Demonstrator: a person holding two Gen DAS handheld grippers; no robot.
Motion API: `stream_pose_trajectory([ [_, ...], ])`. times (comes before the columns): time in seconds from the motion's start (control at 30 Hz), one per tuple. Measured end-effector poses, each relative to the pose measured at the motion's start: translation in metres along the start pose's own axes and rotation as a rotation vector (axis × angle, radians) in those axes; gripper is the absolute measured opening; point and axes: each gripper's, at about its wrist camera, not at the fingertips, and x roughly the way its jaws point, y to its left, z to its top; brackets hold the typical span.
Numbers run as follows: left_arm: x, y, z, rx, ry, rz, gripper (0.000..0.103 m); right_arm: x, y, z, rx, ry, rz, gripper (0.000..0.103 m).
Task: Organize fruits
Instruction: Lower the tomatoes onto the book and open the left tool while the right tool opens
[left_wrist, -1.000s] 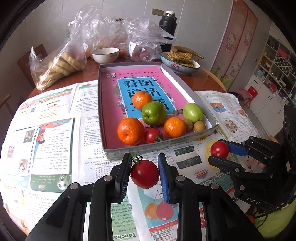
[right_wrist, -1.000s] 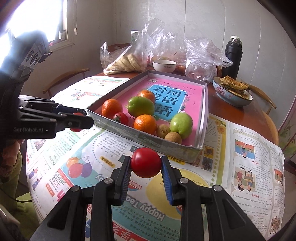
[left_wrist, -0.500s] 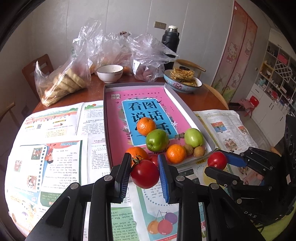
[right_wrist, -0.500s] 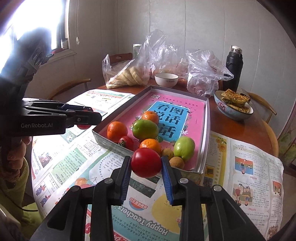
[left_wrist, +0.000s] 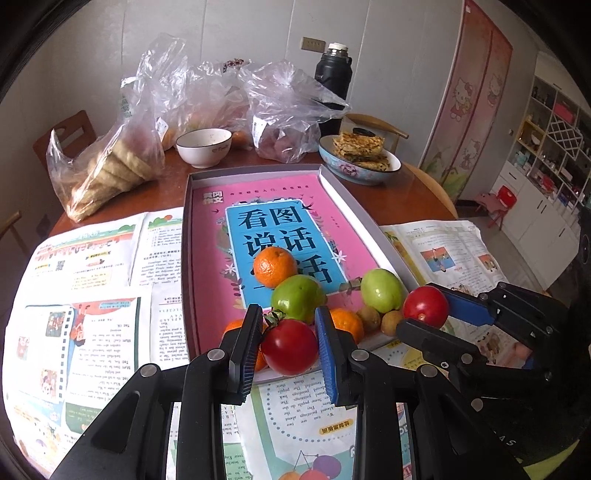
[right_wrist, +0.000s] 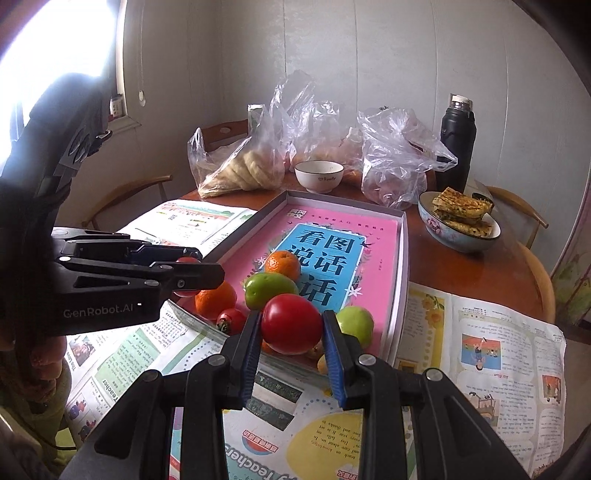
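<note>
My left hand-held gripper clamps a tomato | right hand-held gripper clamps another tomato | fruit box just ahead

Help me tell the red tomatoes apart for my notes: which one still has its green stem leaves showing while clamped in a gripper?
The tomato in the left gripper: green leaves sit at its top-left. The right gripper's tomato shows none.

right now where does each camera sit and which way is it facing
Left wrist: on the left tool, facing over its tomato toward the tray; right tool enters at right.
Right wrist: on the right tool, facing its tomato and the tray; left tool enters at left.
Shared: tray, fruit, white bowl, flask.
</note>
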Motion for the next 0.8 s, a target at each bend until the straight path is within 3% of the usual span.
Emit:
stream_pose_trajectory([
  [0.8, 0.034, -0.006, -0.002, 0.018, 0.047, 0.000, 0.030, 0.030, -0.013, -0.008, 0.050, 0.056, 0.003, 0.032],
])
